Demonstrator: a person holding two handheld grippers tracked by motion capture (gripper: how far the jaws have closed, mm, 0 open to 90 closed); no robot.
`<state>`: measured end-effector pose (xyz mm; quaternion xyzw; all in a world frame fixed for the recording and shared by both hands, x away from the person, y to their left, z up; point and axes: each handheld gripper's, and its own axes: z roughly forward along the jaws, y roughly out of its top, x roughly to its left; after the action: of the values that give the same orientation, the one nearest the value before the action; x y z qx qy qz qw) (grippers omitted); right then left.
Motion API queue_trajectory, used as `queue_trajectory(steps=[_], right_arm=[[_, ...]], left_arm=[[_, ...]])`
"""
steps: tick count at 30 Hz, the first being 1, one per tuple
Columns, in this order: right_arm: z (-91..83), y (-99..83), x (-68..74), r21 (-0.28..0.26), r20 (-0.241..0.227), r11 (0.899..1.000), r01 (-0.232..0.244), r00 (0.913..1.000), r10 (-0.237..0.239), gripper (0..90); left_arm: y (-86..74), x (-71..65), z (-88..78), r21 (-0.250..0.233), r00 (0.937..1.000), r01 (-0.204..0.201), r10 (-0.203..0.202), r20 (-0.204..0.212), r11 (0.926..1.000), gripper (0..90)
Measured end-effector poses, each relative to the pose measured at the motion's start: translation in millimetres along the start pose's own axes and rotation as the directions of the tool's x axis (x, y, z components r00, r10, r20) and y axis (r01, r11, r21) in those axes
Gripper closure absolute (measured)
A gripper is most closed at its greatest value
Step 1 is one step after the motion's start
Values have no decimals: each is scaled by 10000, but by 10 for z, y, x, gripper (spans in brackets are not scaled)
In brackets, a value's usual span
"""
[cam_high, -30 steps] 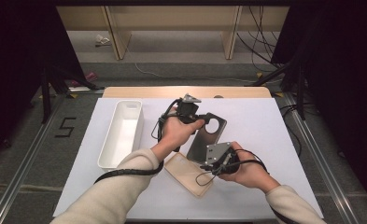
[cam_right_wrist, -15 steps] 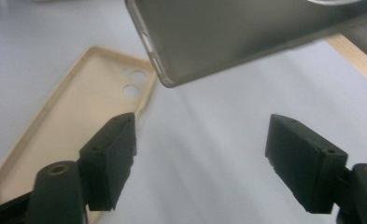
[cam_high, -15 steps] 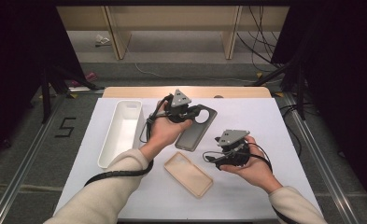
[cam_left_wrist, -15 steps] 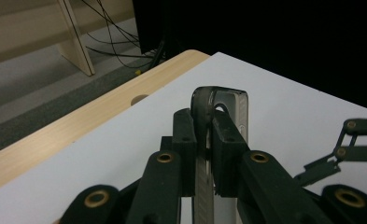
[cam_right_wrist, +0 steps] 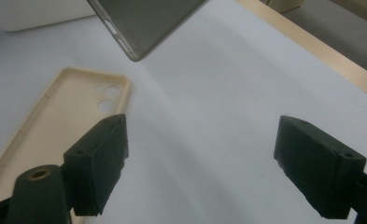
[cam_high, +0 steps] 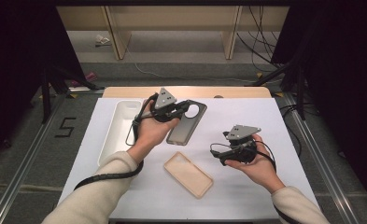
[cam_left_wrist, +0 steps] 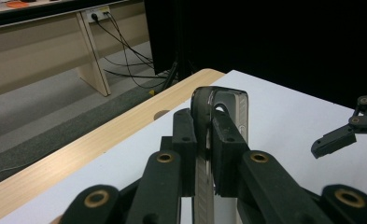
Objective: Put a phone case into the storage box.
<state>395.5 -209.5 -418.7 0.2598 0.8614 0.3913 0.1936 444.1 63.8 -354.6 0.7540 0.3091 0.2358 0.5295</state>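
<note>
High view: the left gripper clamps the dark grey translucent phone case at frame centre, its long axis running lower-left; right gripper, jaws just spread empty, sits lower-right.

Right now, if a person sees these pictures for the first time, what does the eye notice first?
First, the left gripper, shut on the edge of a dark grey phone case held above the middle of the white table. Next, the beige phone case lying open side up nearer the person, and the right gripper beside it, jaws open with nothing between them. A white tray lies at the left.
</note>
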Motion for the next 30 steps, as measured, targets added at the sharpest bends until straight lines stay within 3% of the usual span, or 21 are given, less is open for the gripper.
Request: queue_trajectory(steps=[4, 18, 30], right_arm=[[-9, -4, -15, -118, 139, 9999, -96, 9999, 97, 174], [-96, -56, -117, -821, 362, 9925, -905, 9949, 937, 165], [-108, -64, -126, -903, 387, 9903, -1057, 9932, 1096, 165]], left_arm=[[-26, 55, -65, -49, 9995, 292, -293, -129, 9996, 816], [-35, 273, -306, -760, 9966, 617, -657, -503, 9952, 816], [-10, 420, -428, -1225, 9945, 702, -791, -690, 9900, 816]])
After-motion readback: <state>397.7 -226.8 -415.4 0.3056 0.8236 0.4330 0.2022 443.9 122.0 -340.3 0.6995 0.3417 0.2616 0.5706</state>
